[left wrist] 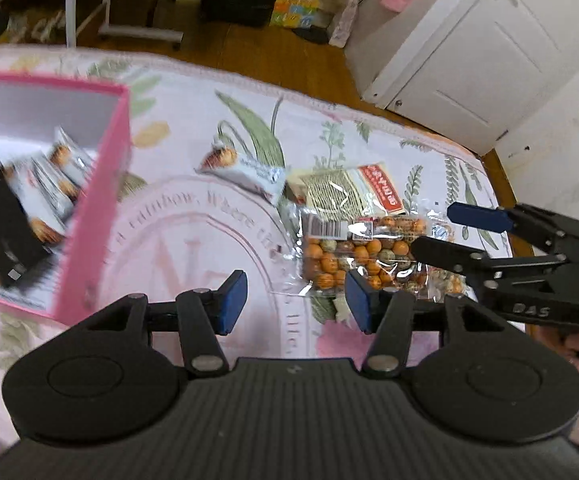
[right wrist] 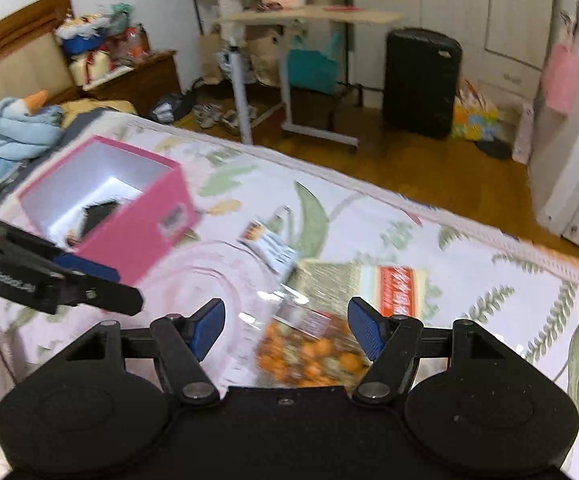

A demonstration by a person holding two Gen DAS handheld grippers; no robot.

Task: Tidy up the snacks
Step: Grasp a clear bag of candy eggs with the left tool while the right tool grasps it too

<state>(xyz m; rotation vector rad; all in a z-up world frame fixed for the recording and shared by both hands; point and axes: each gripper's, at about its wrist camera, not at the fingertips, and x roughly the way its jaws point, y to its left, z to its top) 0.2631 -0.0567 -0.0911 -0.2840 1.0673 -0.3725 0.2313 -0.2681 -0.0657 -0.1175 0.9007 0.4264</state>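
bare bedspread (left wrist: pixel 193 248) beside pink box (left wrist: pixel 101 200)

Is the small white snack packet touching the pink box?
Apart. The left wrist view shows bare floral bedspread between the white snack packet and the pink box.

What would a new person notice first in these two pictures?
The bright pink box stands open at the left on the flowered bed cover, with wrapped snacks already inside. To its right lies a clear bag of orange and green balls, with the empty, open left gripper and right gripper near it.
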